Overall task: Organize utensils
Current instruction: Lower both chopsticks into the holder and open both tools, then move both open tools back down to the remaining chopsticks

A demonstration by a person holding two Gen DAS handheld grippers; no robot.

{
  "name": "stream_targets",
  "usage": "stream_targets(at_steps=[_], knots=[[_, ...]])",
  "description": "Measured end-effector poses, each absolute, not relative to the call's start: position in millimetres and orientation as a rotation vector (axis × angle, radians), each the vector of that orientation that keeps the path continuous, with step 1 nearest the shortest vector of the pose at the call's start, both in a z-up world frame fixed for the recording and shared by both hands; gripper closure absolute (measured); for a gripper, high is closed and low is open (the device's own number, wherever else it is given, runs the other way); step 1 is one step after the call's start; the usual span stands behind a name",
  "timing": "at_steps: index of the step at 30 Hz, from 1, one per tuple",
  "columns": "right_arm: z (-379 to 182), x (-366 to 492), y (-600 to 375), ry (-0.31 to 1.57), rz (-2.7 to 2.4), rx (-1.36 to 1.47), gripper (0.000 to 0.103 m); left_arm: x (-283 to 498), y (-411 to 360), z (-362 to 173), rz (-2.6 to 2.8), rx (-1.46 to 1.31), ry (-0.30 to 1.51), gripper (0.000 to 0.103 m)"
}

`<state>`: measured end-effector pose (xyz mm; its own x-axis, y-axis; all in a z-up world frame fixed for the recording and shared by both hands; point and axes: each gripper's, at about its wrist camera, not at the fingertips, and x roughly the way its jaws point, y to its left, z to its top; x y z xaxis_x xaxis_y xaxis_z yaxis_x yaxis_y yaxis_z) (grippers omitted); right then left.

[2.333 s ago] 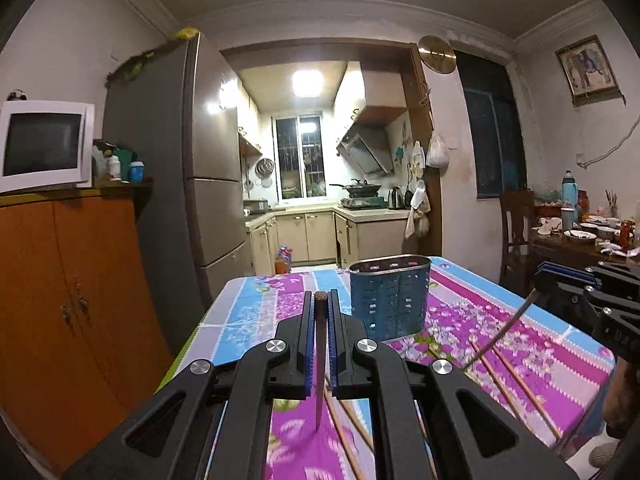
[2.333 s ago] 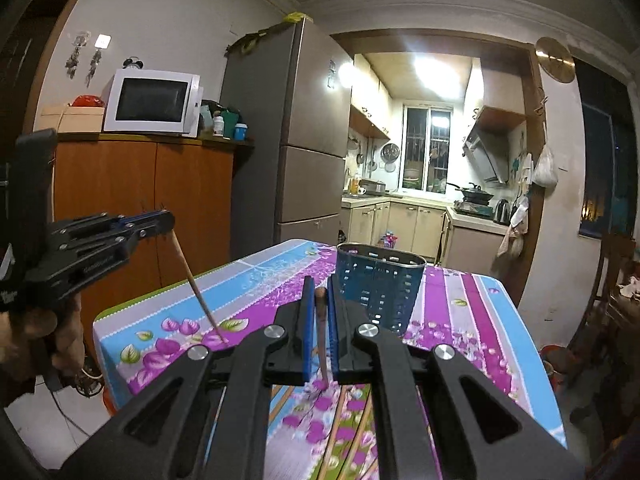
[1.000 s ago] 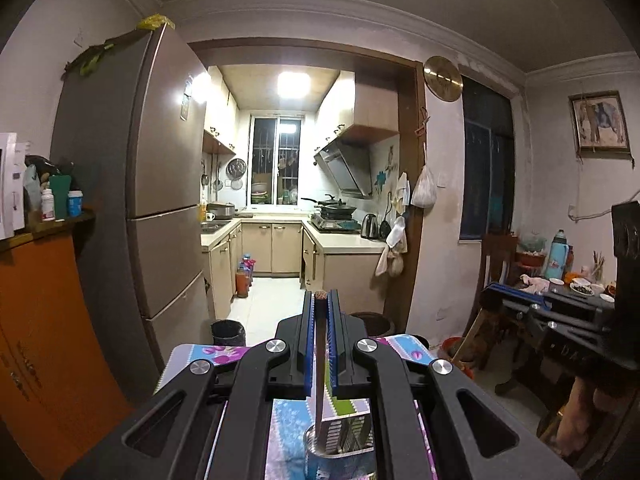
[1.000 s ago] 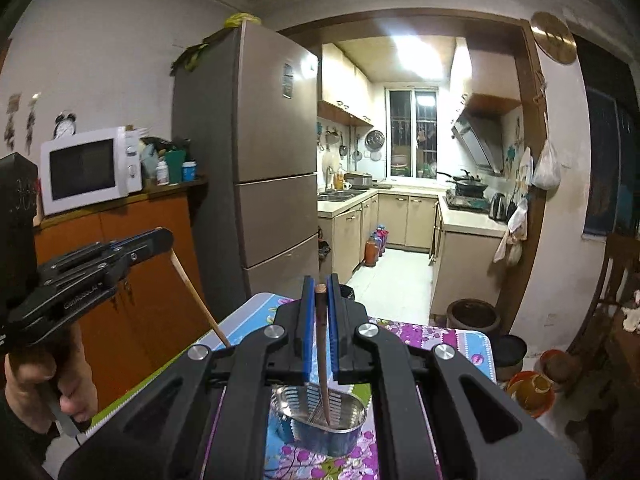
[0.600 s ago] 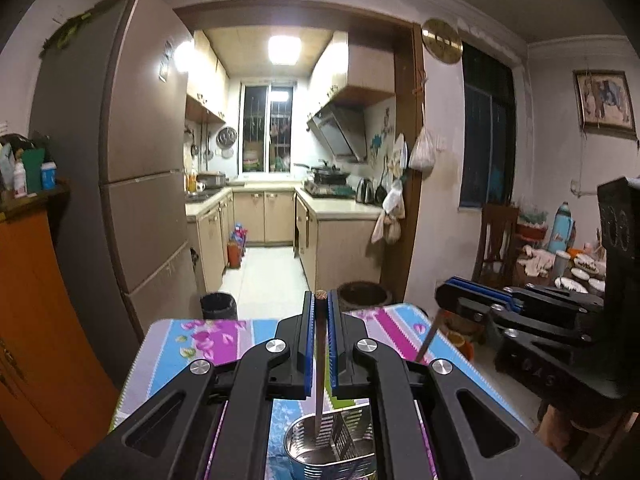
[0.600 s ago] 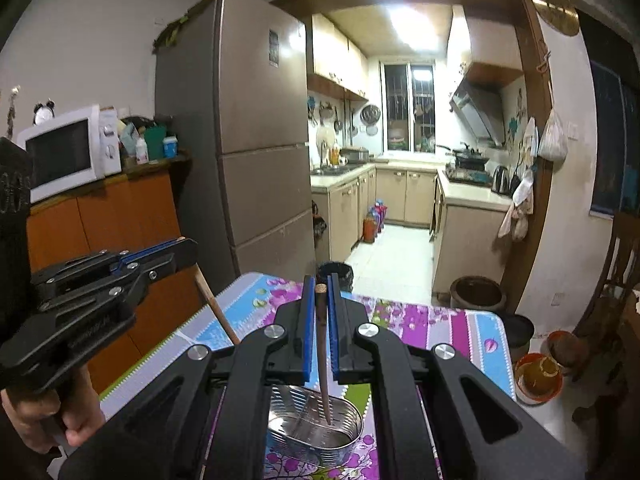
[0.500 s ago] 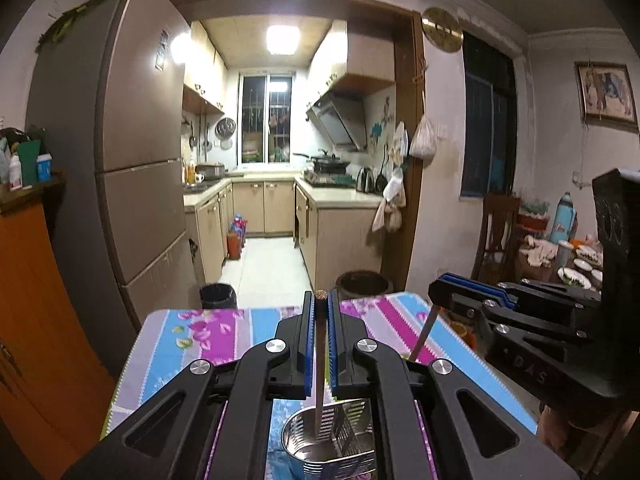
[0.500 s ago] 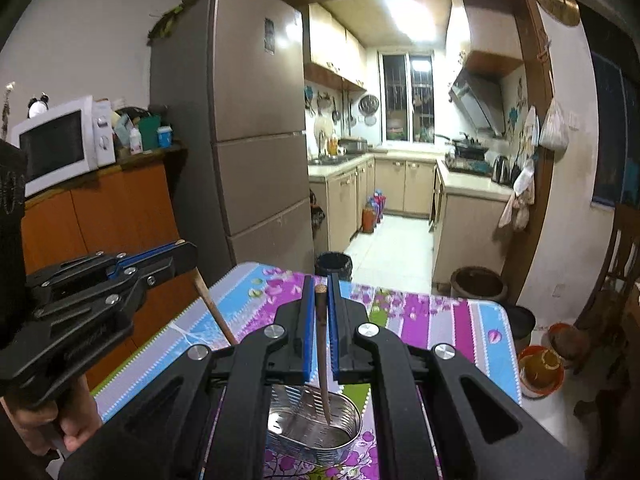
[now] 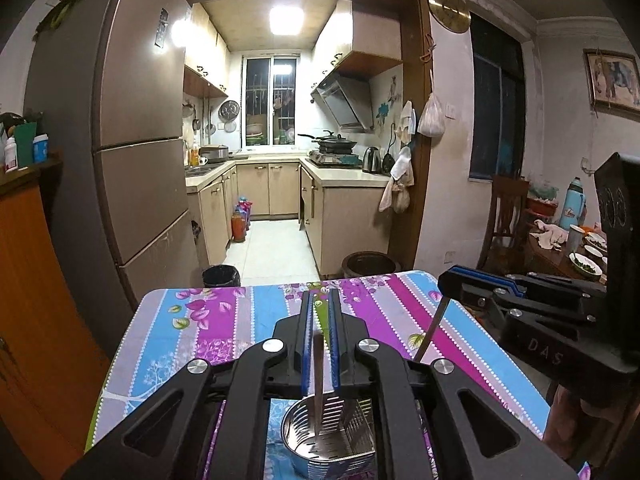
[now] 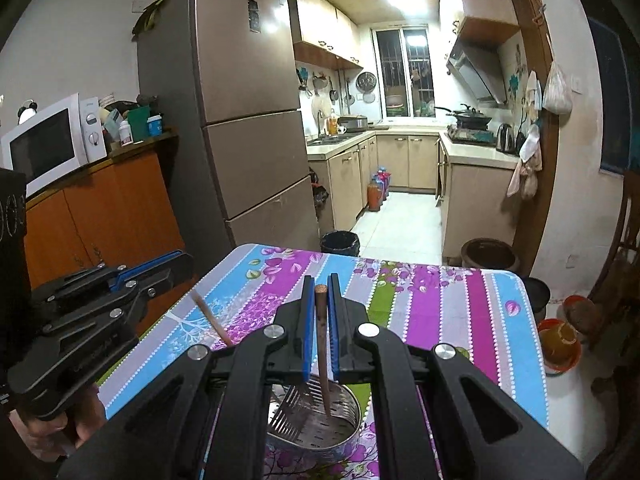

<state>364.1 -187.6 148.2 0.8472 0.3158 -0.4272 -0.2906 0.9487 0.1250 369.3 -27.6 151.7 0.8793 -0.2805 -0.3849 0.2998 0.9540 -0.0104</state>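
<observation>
Left wrist view: my left gripper [image 9: 319, 338] had its fingers slightly parted, the chopstick [image 9: 318, 384] hanging between them with its tip inside the metal holder [image 9: 328, 444] at lower centre. I judged a clean drop needed the stick kept vertical over the left compartment.

Right wrist view: my right gripper [image 10: 319, 322] pinched a brown wooden chopstick [image 10: 322, 344], slim and tapered, its tip just above the perforated, divided holder on the floral surface [image 10: 440, 300].

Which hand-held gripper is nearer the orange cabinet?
Left. The left hand-held gripper sits between the orange cabinet and the utensil holder; the right hand-held gripper, gripping a chopstick, is over the holder, farther away.
</observation>
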Motion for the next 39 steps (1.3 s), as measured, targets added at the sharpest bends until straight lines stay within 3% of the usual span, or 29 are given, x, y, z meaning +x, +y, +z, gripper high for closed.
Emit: stream_targets(at_steps=[3,4,5,7,9,14,19,26,32,39], knots=[[151,360,-187,0.453,0.321,0.053,0.096,368,-28,153,-0.294,0.052,0.387,0.077],[152,357,-187,0.449,0.321,0.048,0.092,367,-27,153,-0.288,0.051,0.384,0.074],[154,352,-187,0.443,0.323,0.045,0.087,366,-26,153,-0.282,0.049,0.384,0.072],[158,344,-189,0.438,0.323,0.052,0.061,362,-22,154,-0.274,0.044,0.383,0.069],[163,327,-196,0.433,0.324,0.064,0.053,354,-16,155,-0.269,0.038,0.376,0.068],[175,255,-208,0.402,0.389,0.07,0.052,303,6,163,-0.268,0.035,0.317,0.061],[158,152,-212,0.337,0.454,0.057,0.051,212,45,144,-0.262,0.049,0.25,0.04],[65,52,-197,0.345,0.381,0.067,0.051,113,91,82,-0.197,0.046,0.266,0.038],[-25,17,-173,0.436,0.27,0.074,0.074,66,106,1,-0.17,0.028,0.384,0.038],[-74,8,-158,0.473,0.216,0.04,0.078,46,89,-65,-0.215,0.054,0.488,0.038]])
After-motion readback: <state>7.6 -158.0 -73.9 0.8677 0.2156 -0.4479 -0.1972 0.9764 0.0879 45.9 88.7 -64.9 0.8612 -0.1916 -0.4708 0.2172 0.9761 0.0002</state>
